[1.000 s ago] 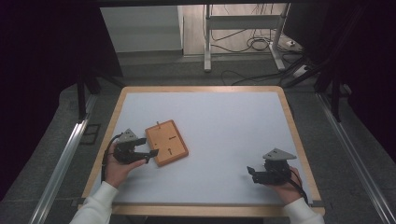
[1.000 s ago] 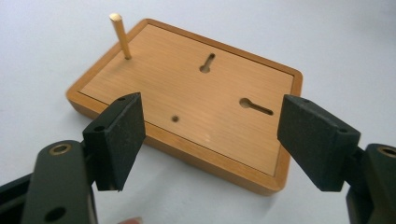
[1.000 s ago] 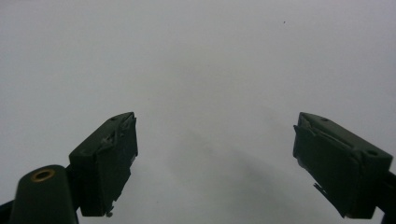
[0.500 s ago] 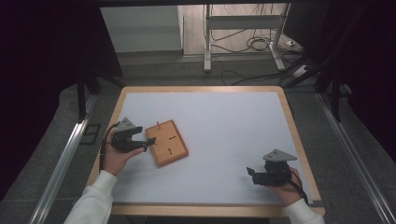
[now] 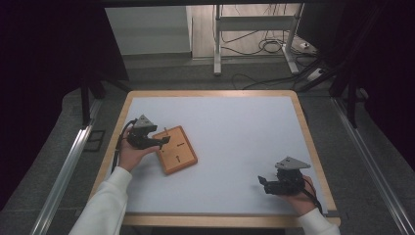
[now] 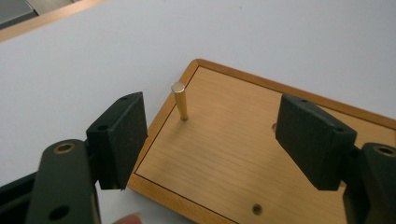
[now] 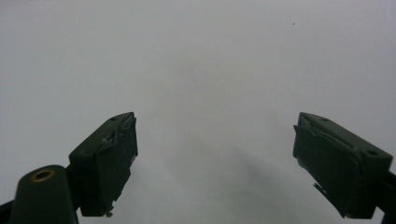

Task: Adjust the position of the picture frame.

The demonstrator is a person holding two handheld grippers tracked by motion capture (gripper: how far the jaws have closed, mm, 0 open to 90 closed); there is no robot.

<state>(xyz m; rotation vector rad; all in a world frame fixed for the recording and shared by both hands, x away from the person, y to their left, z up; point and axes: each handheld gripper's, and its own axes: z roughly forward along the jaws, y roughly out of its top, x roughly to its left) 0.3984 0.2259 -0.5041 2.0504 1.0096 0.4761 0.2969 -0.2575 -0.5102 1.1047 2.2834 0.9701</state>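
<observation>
Left jaws: the left gripper [image 6: 212, 140] has its two black jaws spread wide, grasping nothing; in the left gripper view they rise at lower left and lower right, cut off by the bottom edge.
Between the left jaws: a thin brass-coloured metal peg [image 6: 180, 100] stands upright in the flat rectangular wooden board with a dark inlaid border line [image 6: 243, 154], near the board's corner at centre frame; peg and jaws are apart.
Board details: small holes show at the bottom centre and behind the right jaw, the latter partly hidden; the board's right side is cut off by the frame and the jaw.
Left gripper from above: in the high view the left gripper [image 5: 164, 140] sits left of centre, its tips over the board's [image 5: 182, 159] near-left edge; the peg [image 5: 165, 132] is a faint sliver, hard to make out.
Left hand: the left hand [image 5: 129, 152] wraps the gripper body, a white sleeve running to the bottom edge.
Right jaws: the right gripper [image 7: 215, 163] is released too, jaws wide apart over bare white surface, nothing between them.
Right gripper from above: the right gripper [image 5: 262, 182] is at lower right, well apart from the board; its jaw tips are too small to read there.
Table: white-topped table with a pale wooden rim [image 5: 303, 117].
</observation>
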